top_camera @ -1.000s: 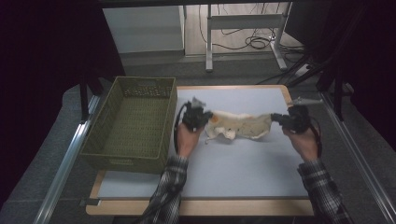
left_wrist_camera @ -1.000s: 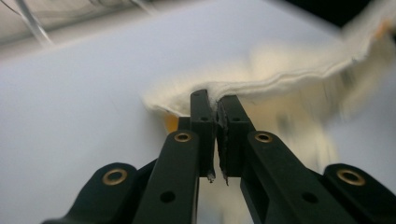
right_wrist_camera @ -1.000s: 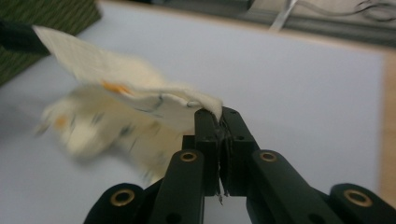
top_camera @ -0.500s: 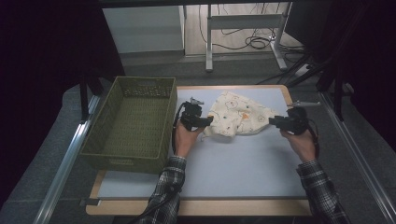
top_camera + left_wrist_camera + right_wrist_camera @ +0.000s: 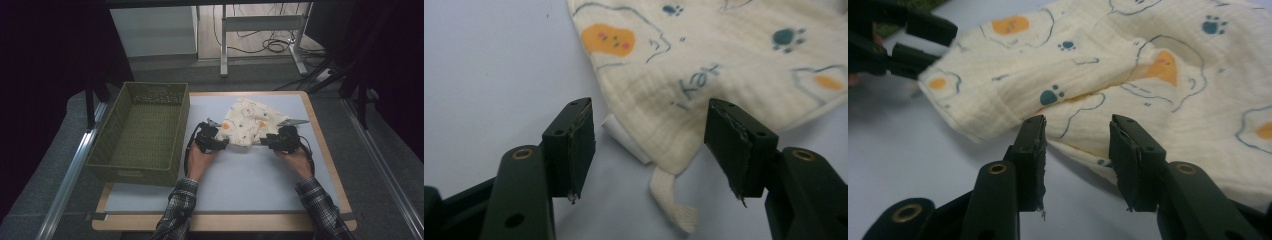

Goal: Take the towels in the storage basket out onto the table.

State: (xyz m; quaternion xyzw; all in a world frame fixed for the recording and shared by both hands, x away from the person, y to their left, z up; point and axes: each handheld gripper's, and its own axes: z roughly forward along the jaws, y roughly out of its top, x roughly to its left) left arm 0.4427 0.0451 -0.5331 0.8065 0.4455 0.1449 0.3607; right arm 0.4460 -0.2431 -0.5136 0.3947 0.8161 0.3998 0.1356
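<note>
Cloth [image 5: 246,126]: crinkly cream muslin, paw prints | my left tool [image 5: 649,145] jaws apart at its corner loop | my right tool [image 5: 1075,162] jaws apart at its hem

The left gripper [image 5: 651,145] has its two black jaws spread wide, rising from the bottom of the left gripper view, with nothing pinched between them. Between the jaws lies a corner of a cream cloth [image 5: 724,70] printed with orange blobs, dark paw prints and thin outlined shapes; the cloth spreads from that corner up to the top and right edges of the view. A white label [image 5: 624,137] sticks out from under the cloth's edge near the left jaw, and a cream ribbon loop [image 5: 671,197] trails from the corner toward the bottom. All of it rests on the pale table surface [image 5: 489,75].
</note>
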